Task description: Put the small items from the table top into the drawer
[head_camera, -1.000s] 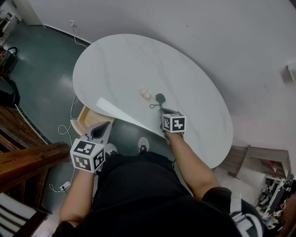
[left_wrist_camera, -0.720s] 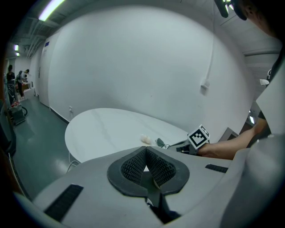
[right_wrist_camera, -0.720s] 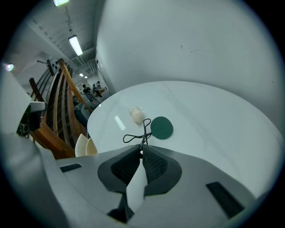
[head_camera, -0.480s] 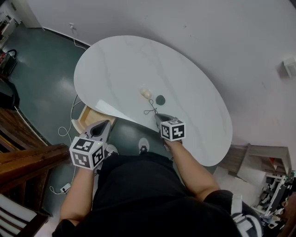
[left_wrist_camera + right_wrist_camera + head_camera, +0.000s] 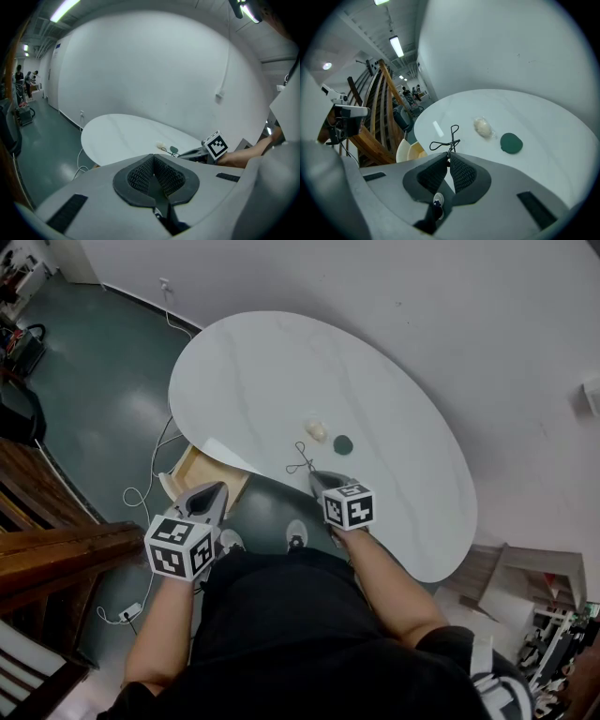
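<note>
Pinching a thin black wire loop (image 5: 447,139) at its tips, right gripper (image 5: 449,157) has its jaws closed on it, over the near edge of the white table (image 5: 272,371). Left gripper (image 5: 153,162) has jaws together, nothing between them, near the open drawer (image 5: 192,471) under the table top. Farther out on the top lie a cream wrapped item (image 5: 317,430) and a green disc (image 5: 343,443), just beside each other.

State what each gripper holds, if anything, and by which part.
The right gripper pinches the thin black looped wire by its near end, at the tips of its fingers. The left gripper is shut on nothing.
</note>
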`<state>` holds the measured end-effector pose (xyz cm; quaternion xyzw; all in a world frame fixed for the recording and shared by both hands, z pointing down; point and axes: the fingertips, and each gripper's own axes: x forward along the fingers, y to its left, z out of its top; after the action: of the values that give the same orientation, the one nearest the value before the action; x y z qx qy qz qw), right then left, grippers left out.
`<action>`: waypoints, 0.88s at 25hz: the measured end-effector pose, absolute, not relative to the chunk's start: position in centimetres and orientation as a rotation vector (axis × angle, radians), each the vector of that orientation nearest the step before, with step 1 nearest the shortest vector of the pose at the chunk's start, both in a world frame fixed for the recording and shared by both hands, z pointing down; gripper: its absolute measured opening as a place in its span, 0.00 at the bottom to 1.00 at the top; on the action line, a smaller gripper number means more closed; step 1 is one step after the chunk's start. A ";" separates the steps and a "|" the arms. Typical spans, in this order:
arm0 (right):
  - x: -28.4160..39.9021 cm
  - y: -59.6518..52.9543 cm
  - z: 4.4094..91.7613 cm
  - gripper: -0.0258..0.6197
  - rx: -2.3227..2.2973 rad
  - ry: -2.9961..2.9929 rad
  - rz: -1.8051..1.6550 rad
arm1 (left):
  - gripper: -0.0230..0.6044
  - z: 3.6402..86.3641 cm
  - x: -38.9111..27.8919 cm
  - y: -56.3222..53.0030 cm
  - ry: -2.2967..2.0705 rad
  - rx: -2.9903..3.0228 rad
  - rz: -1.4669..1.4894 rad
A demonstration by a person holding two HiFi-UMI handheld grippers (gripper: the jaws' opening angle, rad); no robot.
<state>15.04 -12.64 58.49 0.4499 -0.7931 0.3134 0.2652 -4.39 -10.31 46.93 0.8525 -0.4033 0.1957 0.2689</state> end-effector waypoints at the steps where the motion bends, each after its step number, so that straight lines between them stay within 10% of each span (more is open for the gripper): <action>1: 14.2 -12.7 58.5 0.08 1.198 -2.148 0.842 | 0.06 47.0 -5.1 -10.3 -1.099 2.290 0.524; 22: -3.5 -11.9 61.2 0.07 0.735 -2.216 0.686 | 0.06 48.9 -19.3 -8.4 -1.369 2.094 0.511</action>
<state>-3.49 -11.87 61.21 0.2832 -0.8541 0.2645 0.3469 -19.29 -8.37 48.91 0.7848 -0.5133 0.1914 0.2898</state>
